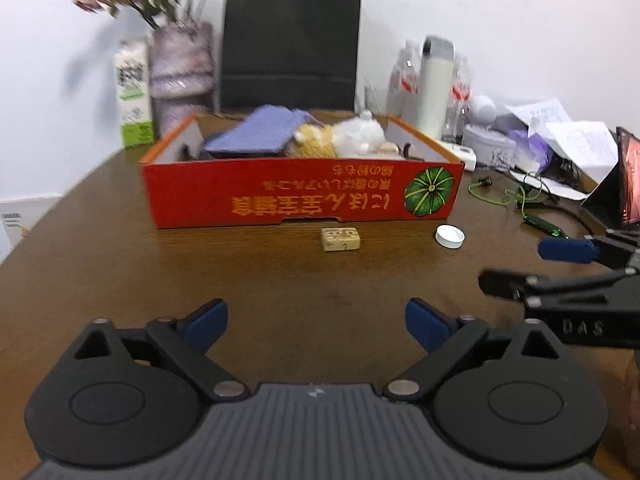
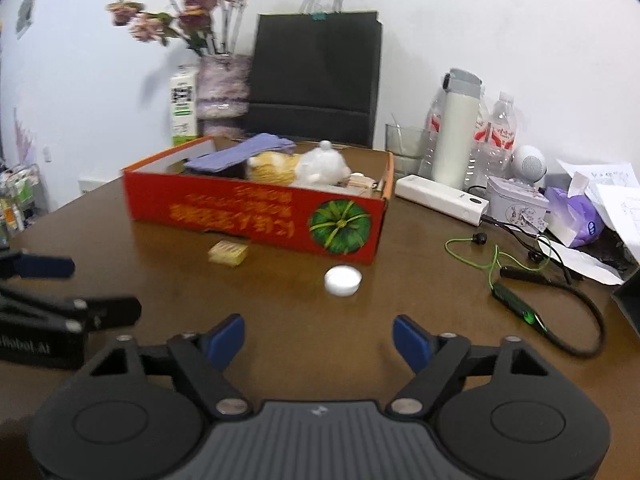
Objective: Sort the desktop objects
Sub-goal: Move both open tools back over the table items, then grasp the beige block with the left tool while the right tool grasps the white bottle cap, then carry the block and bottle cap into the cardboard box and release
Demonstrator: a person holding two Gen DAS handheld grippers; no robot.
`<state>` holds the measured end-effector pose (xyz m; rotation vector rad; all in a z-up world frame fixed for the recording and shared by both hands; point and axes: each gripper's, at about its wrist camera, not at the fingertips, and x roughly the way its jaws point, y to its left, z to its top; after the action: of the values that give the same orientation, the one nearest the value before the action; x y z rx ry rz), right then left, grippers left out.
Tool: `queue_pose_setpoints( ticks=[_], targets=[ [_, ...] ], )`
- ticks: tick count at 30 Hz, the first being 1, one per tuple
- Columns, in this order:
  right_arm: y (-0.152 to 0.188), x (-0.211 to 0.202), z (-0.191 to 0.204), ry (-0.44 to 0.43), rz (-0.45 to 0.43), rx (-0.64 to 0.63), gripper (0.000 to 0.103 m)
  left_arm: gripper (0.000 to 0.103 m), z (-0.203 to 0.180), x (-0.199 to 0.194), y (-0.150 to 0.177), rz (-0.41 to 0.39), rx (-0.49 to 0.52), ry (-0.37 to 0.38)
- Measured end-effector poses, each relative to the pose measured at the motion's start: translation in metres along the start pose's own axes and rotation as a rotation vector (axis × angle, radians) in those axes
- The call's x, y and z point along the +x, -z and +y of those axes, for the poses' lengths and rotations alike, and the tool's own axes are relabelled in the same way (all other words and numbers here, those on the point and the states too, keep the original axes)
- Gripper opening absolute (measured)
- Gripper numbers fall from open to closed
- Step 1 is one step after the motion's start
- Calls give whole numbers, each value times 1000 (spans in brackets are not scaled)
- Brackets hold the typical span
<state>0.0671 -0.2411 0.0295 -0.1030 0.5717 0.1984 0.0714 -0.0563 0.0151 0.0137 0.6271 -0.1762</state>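
A red cardboard box [image 1: 280, 196] [image 2: 256, 220] with a green pumpkin picture stands on the brown table and holds a purple cloth [image 1: 256, 134], a yellow plush toy [image 1: 314, 140] and a white plush toy [image 1: 360, 134]. A small tan block [image 1: 340, 239] [image 2: 227, 254] lies just in front of the box. A white bottle cap [image 1: 450, 236] [image 2: 343, 280] lies to its right. My left gripper [image 1: 316, 322] is open and empty, short of the block. My right gripper [image 2: 318, 338] is open and empty, short of the cap. Each gripper shows at the edge of the other's view.
A black paper bag [image 1: 290, 44], a vase of flowers [image 1: 182, 72] and a carton [image 1: 134, 96] stand behind the box. At right are bottles [image 2: 496, 136], a white flask [image 2: 456, 132], a power bank [image 2: 440, 198], green earphones [image 2: 496, 260], a cable, tissues and papers.
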Motion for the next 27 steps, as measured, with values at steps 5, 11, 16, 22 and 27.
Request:
queue_pose_setpoints(
  ticks=[5, 11, 16, 22, 27],
  targets=[
    [-17, 40, -12, -13, 32, 15, 62, 77, -4, 45, -20, 68, -8, 32],
    [-24, 79, -17, -49, 89, 61, 45, 67, -9, 80, -39, 81, -23, 31],
    [-19, 82, -13, -40, 75, 44, 35, 45, -6, 94, -46, 68, -56, 18],
    [-24, 87, -11, -40, 78, 39, 31, 32, -8, 93, -47, 72, -45, 7],
    [-23, 84, -6, -56, 75, 19, 27, 32, -9, 65, -36, 63, -33, 11]
  ],
)
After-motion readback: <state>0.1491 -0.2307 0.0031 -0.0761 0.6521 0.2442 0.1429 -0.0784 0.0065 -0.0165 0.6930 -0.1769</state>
